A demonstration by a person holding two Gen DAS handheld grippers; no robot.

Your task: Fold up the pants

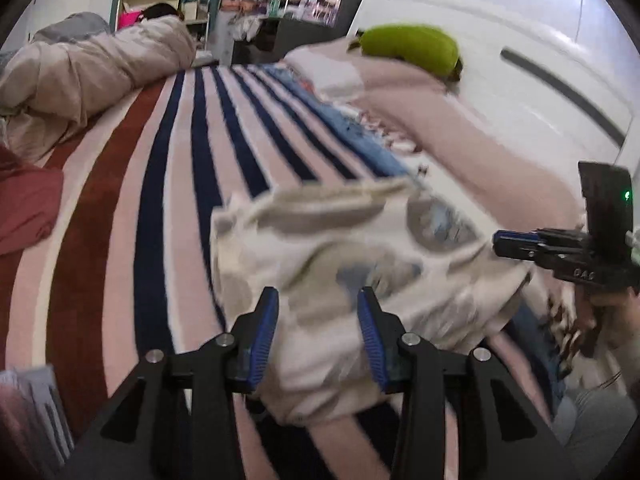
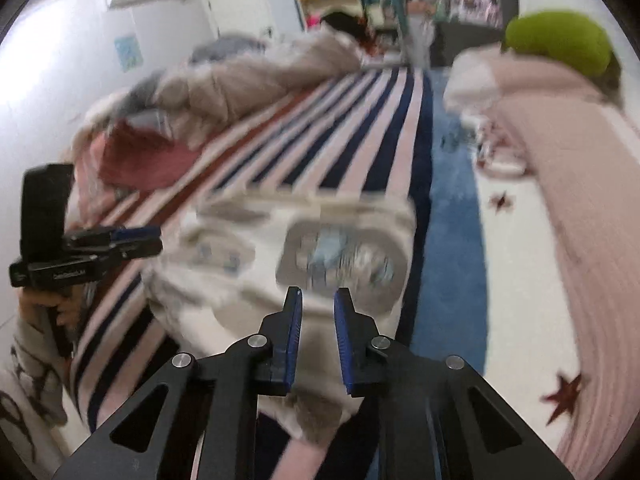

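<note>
Left tongs (image 1: pixel 318 334): jaws wide apart, nothing clamped; the blue pads (image 1: pixel 264 336) stand to either side of the near edge of the pants (image 1: pixel 340 248), and whether they touch the cloth cannot be told through the blur. Right tongs (image 2: pixel 318 340): jaws parted more narrowly, empty, poised over the same near edge of the pants (image 2: pixel 280 252).

Pants: cream-white, bunched in a loose heap, not laid flat. Creases run across the top. Grey patches show with pale blue inside them, one large rounded patch at 1 o'clock from the right tongs. Both views are motion-blurred, so finer detail is unreadable.

Position: pants lie on the striped blanket (image 1: pixel 168 168) (navy, pink and brick-red bands) on the bed, at 12 o'clock from each pair of tongs. In the left view the right tongs (image 1: pixel 516 240) sit at 3 o'clock of the heap; in the right view the left tongs (image 2: pixel 136 240) sit at 9 o'clock.

Surroundings: pink bolster (image 1: pixel 460 128) at 2 o'clock with a green cushion (image 1: pixel 412 50) on its far end; beige duvet (image 1: pixel 92 68) at 10 o'clock; red cloth (image 1: pixel 24 208) at 9 o'clock.
</note>
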